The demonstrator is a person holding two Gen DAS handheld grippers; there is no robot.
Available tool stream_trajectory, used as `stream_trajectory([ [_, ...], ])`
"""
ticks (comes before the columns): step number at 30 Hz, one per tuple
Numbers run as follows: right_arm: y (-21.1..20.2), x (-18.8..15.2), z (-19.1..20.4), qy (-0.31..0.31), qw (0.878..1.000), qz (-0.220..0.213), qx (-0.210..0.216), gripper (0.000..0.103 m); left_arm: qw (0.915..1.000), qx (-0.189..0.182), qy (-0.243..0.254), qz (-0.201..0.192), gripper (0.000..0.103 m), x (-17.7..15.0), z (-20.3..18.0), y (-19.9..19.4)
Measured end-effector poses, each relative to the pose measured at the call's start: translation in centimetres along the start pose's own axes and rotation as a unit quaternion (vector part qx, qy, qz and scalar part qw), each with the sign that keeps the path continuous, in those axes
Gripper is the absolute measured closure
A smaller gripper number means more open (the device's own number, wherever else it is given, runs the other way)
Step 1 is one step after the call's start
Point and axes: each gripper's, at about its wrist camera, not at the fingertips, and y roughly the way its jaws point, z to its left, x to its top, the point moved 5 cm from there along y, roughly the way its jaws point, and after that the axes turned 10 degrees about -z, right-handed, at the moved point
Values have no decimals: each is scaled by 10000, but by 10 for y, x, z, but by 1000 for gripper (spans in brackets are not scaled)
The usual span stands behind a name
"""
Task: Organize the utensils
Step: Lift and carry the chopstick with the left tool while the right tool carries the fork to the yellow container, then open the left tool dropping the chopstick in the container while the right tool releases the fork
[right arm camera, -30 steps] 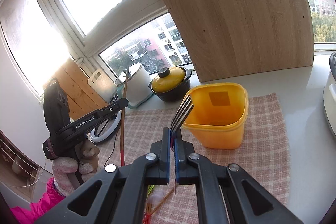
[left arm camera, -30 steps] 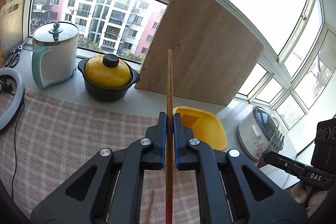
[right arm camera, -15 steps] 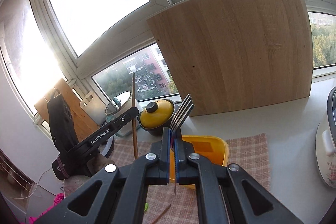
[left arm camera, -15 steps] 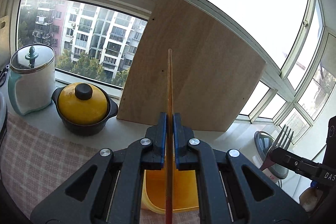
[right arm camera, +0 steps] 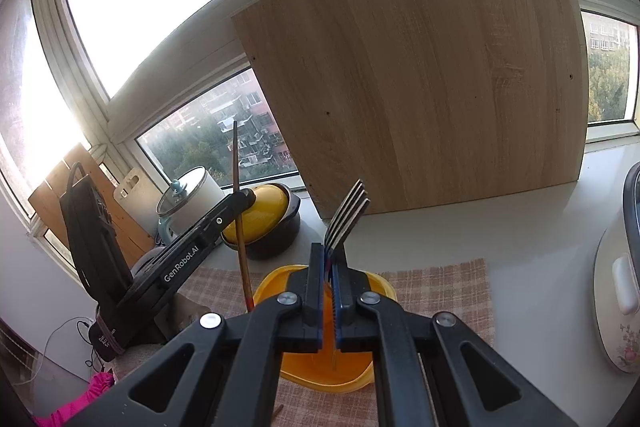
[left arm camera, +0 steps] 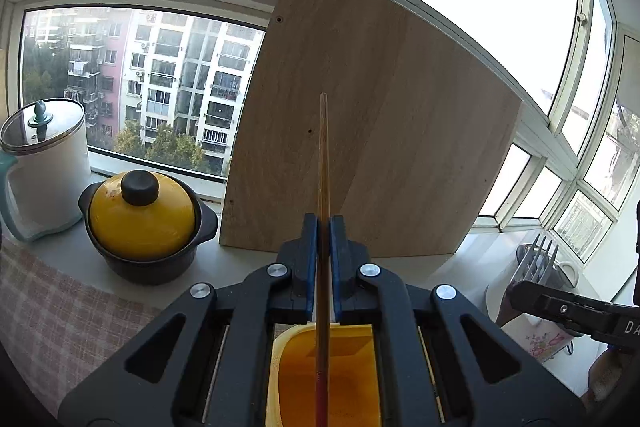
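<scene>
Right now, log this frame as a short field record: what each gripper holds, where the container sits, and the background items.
left gripper: shut on chopstick, held upright, its lower end over the yellow container
right gripper: shut on fork, tines pointing up, handle end down over the container
container: yellow, open top, on the checked cloth; contents cannot be told
behind: wooden board leaning at the window
left of board: yellow-lidded black pot, white lidded jug
far right: rice cooker, partly visible
</scene>
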Motion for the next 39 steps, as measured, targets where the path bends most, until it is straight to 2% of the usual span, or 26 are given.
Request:
stream_trajectory([
  [13, 26, -34, -10, 3, 9992, 391, -1, 103, 9988, 26, 154, 463, 99, -24, 6, -23],
  [24, 38, -57, -7, -254, 9971, 666, -248, 102, 9966, 46, 469, 683, 99, -33, -1, -39],
  [27, 33, -58, -5, -334, 9972, 582, -332, 94, 9961, 40, 508, 718, 99, -35, -1, -46],
  [28, 29, -57, -3, -370, 9974, 517, -342, 77, 9958, 34, 544, 740, 99, -35, -2, -48],
  [29, 25, -56, -1, -402, 9975, 444, -362, 61, 9955, 39, 581, 750, 92, -36, -2, -51],
  [30, 21, -55, 1, -444, 9975, 376, -400, 58, 9954, 42, 613, 734, 78, -36, -3, -55],
  [32, 13, -54, 6, -547, 9972, 296, -410, 55, 9954, 23, 670, 682, 71, -36, -4, -62],
  [35, 1, -52, 11, -648, 9967, 141, -469, 42, 9949, 64, 774, 644, 71, -35, -6, -73],
  [39, -13, -51, 18, -704, 9964, -5, -483, 33, 9947, 127, 814, 611, 71, -34, -3, -86],
])
